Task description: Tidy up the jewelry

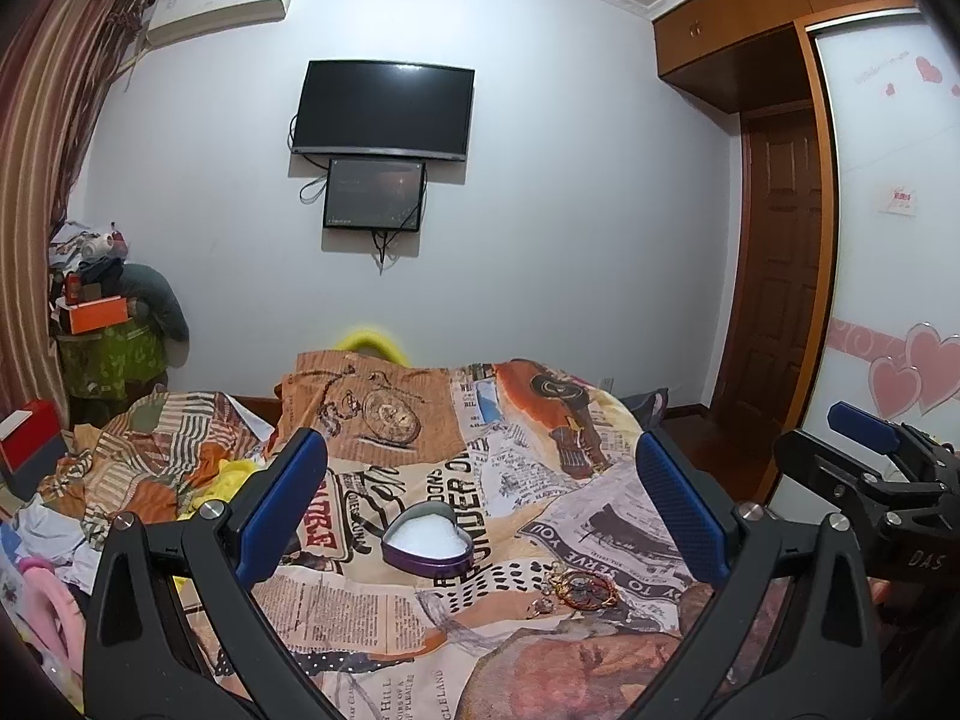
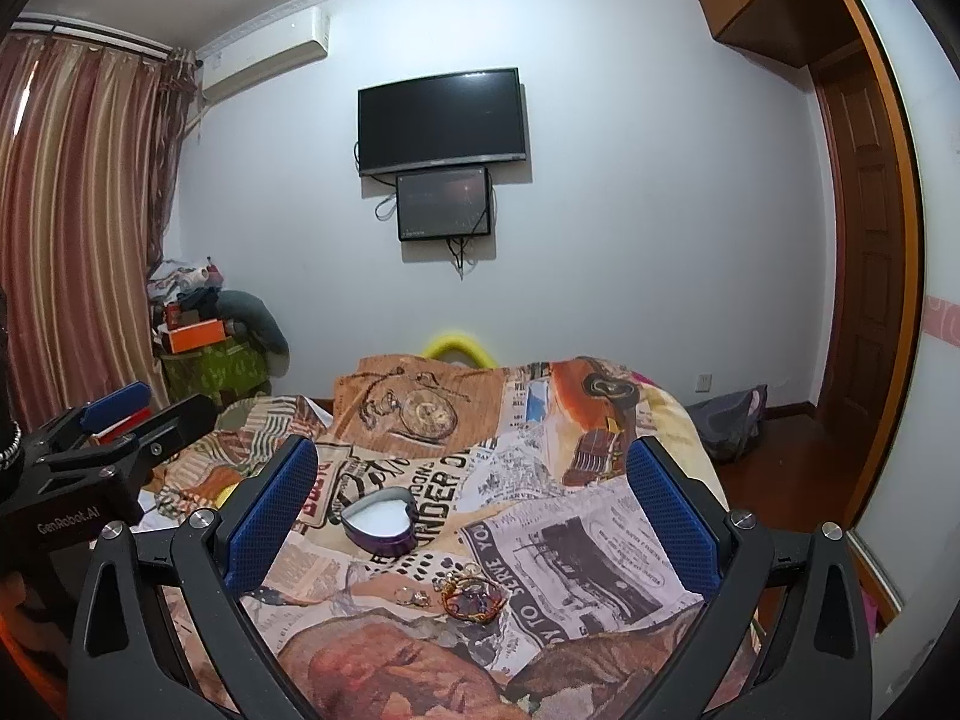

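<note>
A purple heart-shaped tin (image 1: pixel 426 543) with a white lining stands open on the printed bedspread; it also shows in the right wrist view (image 2: pixel 379 519). A small heap of jewelry (image 1: pixel 579 591), gold and red bangles and rings, lies on the spread just right of and nearer than the tin; it also shows in the right wrist view (image 2: pixel 465 597). My left gripper (image 1: pixel 480 504) is open and empty, above the spread with the tin between its fingers. My right gripper (image 2: pixel 471 504) is open and empty, above the jewelry. Each gripper shows at the edge of the other's view.
The bedspread (image 1: pixel 540 666) covers a bed. Loose clothes and a red box (image 1: pixel 27 444) lie at the left. A pile of boxes and bags (image 2: pixel 210 336) stands in the far corner by the curtain. A wardrobe and wooden door (image 1: pixel 780 264) stand at the right.
</note>
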Tool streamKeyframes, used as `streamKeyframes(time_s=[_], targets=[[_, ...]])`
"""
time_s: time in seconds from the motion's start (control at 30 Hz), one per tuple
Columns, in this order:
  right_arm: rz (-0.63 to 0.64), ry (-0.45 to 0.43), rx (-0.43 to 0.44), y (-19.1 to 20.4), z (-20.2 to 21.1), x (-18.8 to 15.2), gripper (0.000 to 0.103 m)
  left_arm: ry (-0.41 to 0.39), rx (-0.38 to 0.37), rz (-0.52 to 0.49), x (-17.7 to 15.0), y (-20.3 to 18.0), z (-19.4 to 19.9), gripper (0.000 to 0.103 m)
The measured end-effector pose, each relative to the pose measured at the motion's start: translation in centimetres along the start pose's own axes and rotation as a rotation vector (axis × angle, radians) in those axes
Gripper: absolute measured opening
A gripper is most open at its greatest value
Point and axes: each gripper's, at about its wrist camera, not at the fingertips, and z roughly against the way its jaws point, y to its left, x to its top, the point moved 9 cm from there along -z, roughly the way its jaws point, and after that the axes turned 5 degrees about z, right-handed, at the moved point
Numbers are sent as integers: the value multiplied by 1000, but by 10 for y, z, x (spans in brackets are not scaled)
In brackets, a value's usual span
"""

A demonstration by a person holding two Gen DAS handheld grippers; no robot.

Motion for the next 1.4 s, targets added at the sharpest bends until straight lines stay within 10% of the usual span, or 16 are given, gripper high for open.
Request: streamKeyframes(time_s=[0.57,0.8,1.4], targets=[[6,356,-103,-50,-80,-106,102,323,69,-36,-103,23,-105,103],[31,457,0,-48,-100,-128,98,458,7,-94,-137,13,-132,103],[-74,621,312,-15,-116,-161,39,717,-277,-86,-188,-37,-150,40]])
